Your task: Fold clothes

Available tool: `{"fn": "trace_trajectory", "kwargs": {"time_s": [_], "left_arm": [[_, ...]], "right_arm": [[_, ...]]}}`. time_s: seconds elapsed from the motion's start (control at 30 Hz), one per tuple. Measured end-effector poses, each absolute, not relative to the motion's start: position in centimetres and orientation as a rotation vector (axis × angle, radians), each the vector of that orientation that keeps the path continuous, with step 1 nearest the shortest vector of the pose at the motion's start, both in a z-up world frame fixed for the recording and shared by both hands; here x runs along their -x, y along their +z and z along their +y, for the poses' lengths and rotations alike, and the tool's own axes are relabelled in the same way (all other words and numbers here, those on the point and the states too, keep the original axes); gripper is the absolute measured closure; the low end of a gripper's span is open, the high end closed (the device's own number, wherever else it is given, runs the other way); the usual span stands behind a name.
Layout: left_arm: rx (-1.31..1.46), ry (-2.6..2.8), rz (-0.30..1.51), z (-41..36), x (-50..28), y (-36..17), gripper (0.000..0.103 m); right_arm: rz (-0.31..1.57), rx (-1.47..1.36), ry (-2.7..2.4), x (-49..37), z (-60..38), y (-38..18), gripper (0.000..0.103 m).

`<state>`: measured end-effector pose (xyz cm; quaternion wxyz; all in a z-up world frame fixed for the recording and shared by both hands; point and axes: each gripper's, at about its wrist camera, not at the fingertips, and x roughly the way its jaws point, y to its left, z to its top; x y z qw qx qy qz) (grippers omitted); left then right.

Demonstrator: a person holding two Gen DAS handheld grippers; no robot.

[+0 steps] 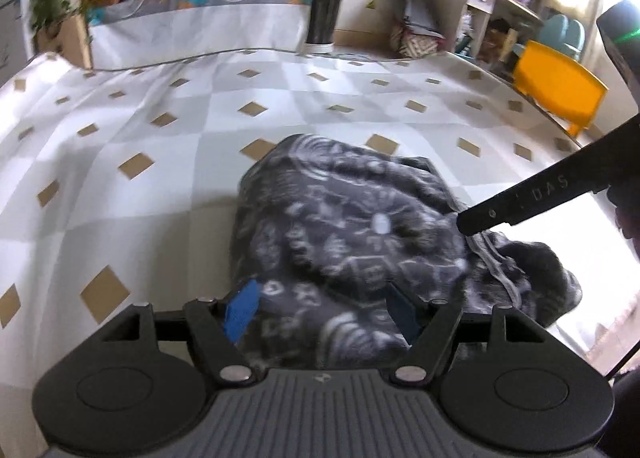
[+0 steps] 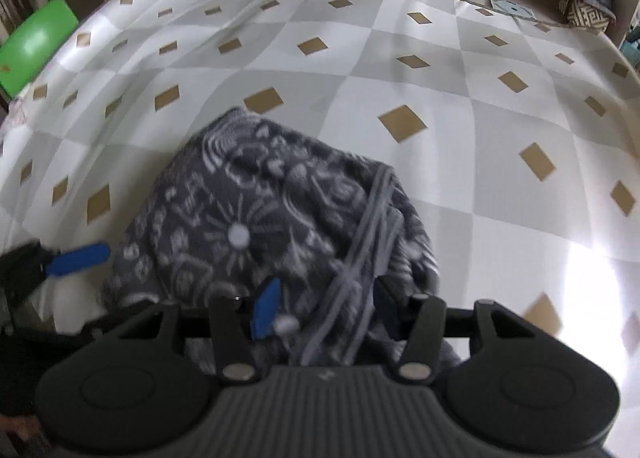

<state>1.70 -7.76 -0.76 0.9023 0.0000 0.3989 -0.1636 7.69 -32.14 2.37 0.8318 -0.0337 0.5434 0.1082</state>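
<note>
Dark grey white-patterned fleece garment (image 1: pixel 340 242) lies bunched at counter (image 1: pixel 160 105) near edge; left claw (image 1: pixel 324 306) and right claw (image 2: pixel 324 308) each stand apart, straddling cloth; fold stage indeterminate

Left gripper (image 1: pixel 324 306): low over the surface, pointing forward, blue-padded fingers (image 1: pixel 242 310) spread apart with dark patterned fabric bunched between them; whether they press it cannot be told.

Right gripper (image 2: pixel 324 308): same low, forward pose, fingers (image 2: pixel 266 308) parted around fabric and its cords. In the left wrist view its black finger reaches in from the right.
</note>
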Motion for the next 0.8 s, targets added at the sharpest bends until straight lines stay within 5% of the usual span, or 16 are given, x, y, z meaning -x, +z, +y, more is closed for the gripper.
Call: {"fn": "trace_trajectory", "kwargs": {"time_s": [0.43, 0.8], "left_arm": [[-0.030, -0.362, 0.869, -8.6, -1.7, -1.9, 0.029], [-0.019, -0.384, 0.844, -8.5, -1.4, -1.6, 0.028]], "right_arm": [[1.299, 0.227, 0.211, -6.0, -31.2, -2.2, 0.053], [1.284, 0.157, 0.168, -5.7, -31.7, -0.8, 0.051]]}}
